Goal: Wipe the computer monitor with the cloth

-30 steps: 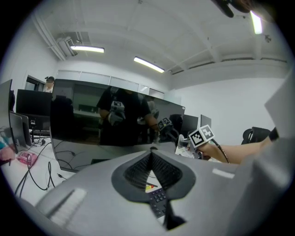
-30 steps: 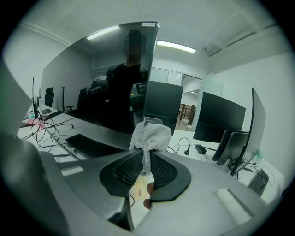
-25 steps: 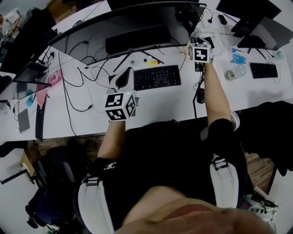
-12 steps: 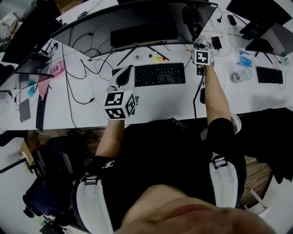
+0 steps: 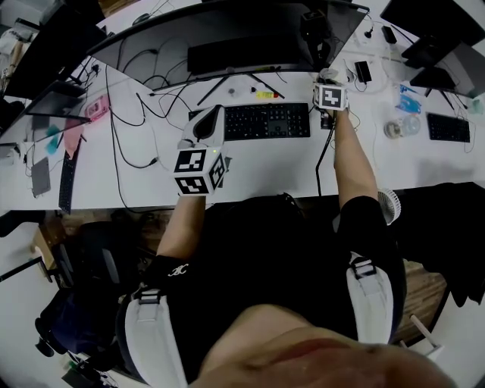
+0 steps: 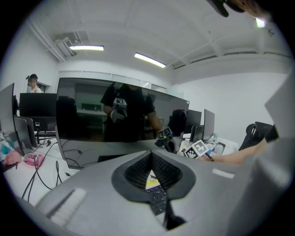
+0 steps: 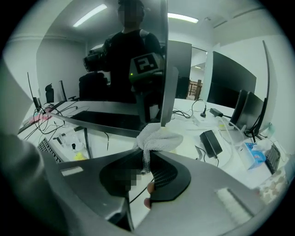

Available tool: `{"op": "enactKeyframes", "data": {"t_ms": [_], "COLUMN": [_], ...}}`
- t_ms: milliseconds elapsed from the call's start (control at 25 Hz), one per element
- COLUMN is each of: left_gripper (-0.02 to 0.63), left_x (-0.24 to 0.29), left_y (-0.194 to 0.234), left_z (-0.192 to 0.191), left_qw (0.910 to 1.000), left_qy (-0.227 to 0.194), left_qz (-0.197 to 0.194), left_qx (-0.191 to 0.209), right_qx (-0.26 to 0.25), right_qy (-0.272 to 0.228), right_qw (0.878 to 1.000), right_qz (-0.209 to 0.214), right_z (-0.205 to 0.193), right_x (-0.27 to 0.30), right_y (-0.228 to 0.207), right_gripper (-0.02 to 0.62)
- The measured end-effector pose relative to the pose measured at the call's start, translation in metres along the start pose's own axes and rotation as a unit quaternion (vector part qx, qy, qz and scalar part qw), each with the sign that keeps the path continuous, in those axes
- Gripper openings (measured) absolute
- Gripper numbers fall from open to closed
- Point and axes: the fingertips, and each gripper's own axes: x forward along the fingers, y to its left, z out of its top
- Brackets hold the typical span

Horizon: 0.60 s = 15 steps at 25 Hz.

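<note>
A wide curved black monitor (image 5: 227, 30) stands across the back of the white desk (image 5: 250, 167), its screen dark and mirroring me; it also shows as the monitor (image 6: 115, 120) and the monitor (image 7: 115, 69). My right gripper (image 5: 328, 79) is at the monitor's right end, shut on a bunched white cloth (image 7: 156, 138); in its own view the right gripper (image 7: 146, 154) holds the cloth just under the screen's right edge. The left gripper (image 5: 204, 125) hovers over the keyboard's left end, shut with nothing in it. Its closed tips, the left gripper (image 6: 152, 154), point at the screen.
A black keyboard (image 5: 265, 121) lies in front of the monitor stand, with loose cables (image 5: 129, 114) to its left. A black power brick (image 7: 212, 140), a clear bottle (image 5: 394, 127) and a second keyboard (image 5: 452, 127) sit to the right. More monitors (image 5: 432, 23) stand at the back right.
The head view has shifted a little, so the desk sits differently in frame. Both grippers keep roughly their places, the right one still holding the cloth by the monitor's right end.
</note>
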Motion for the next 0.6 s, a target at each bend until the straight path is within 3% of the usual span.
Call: {"op": "enactKeyframes", "data": {"t_ms": [600], "left_gripper": [0.054], "left_x": [-0.028], "left_y": [0.041], "left_z": [-0.005], "left_qw": [0.9992], "left_qy": [-0.002], "left_qz": [0.04], "left_qx": [-0.003], "right_qx": [-0.051], "right_qy": [0.007], "right_qw": [0.998], "right_qz": [0.044], "right_z": [0.0], "right_x": [0.023], "right_y": [0.083], "right_gripper": [0.046]}}
